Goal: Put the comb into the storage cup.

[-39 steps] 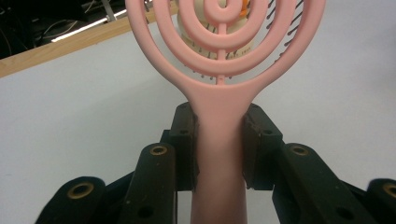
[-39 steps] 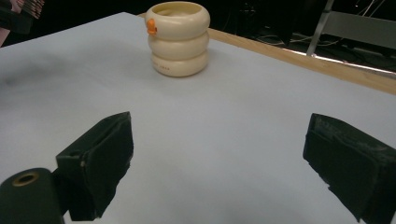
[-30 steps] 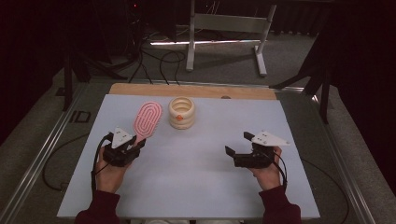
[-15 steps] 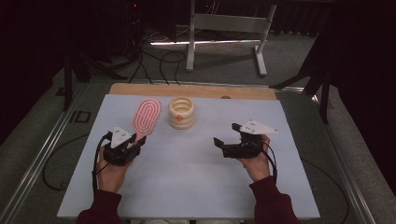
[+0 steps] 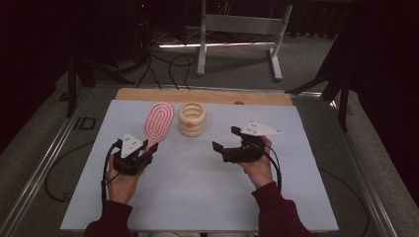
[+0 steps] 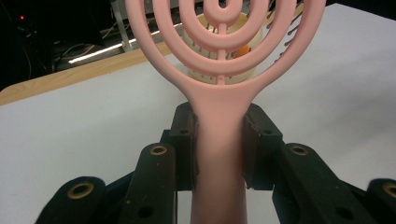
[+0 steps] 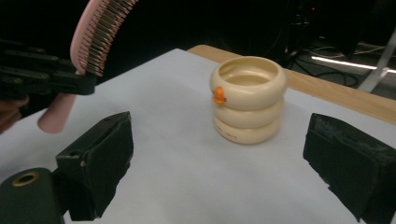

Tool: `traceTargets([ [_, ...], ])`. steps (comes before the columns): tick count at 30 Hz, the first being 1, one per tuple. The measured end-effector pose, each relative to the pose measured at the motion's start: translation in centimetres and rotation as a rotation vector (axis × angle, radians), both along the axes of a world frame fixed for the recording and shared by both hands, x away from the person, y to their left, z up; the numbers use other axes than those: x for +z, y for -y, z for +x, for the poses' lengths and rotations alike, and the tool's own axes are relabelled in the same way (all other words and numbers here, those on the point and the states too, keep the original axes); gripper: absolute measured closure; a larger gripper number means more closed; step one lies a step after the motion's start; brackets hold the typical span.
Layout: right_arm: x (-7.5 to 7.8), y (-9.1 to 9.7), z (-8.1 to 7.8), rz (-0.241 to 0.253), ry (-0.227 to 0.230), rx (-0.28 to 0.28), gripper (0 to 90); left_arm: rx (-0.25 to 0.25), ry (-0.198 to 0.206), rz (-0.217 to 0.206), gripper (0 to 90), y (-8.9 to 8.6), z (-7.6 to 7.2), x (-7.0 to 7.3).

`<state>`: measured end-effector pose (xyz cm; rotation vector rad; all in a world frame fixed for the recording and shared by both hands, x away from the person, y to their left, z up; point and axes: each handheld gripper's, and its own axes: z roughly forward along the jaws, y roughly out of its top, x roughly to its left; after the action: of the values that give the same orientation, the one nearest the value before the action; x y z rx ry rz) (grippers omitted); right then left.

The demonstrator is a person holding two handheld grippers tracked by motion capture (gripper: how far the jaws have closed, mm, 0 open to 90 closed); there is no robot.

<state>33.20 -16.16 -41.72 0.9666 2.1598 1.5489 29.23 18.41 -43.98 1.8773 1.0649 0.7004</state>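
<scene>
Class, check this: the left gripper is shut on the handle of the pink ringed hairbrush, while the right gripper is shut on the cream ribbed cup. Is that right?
Not quite. The right gripper is open, its jaws wide apart short of the cream ribbed cup, as the right gripper view shows. The left gripper does clamp the pink ringed hairbrush by its handle.

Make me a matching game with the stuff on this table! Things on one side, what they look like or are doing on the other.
Things:
1. pink brush
2. cream ringed cup
3. right hand-held gripper
4. wooden strip

States:
A. jaws wide open, holding nothing
B. along the table's far edge
C. clamped by its handle in the left hand-held gripper
D. standing upright, small orange knob on its side

Pairs: 1-C, 2-D, 3-A, 4-B
</scene>
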Motion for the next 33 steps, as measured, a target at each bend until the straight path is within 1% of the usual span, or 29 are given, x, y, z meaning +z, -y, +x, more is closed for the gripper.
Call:
traceTargets([
  [7,0.0,-0.8,0.2,0.015,-0.015,0.017,8.6,-0.018,0.007,0.013,70.0,0.9,0.0,-0.2],
  [16,0.2,-2.1,0.6,0.049,-0.035,0.038,8.6,-0.049,0.017,0.029,70.0,2.2,-0.1,-0.3],
  [17,0.2,-2.3,0.7,0.054,-0.042,0.048,8.6,-0.053,0.018,0.03,70.0,2.4,-0.1,-0.3],
  [20,0.1,-2.6,0.8,0.057,-0.048,0.054,8.6,-0.07,0.024,0.037,70.0,2.9,-0.2,-0.5],
  [22,0.2,-3.0,0.8,0.07,-0.058,0.071,8.6,-0.08,0.026,0.044,70.0,3.3,-0.2,-0.6],
  [26,0.2,-3.5,0.7,0.076,-0.058,0.08,8.6,-0.094,0.034,0.051,70.0,4.1,-0.3,-0.9],
  [32,0.4,-4.4,0.7,0.097,-0.062,0.098,8.6,-0.11,0.044,0.05,70.0,4.9,-0.5,-1.1],
  [33,0.5,-4.7,0.8,0.101,-0.068,0.1,8.6,-0.11,0.045,0.047,70.0,5.0,-0.6,-1.2],
])
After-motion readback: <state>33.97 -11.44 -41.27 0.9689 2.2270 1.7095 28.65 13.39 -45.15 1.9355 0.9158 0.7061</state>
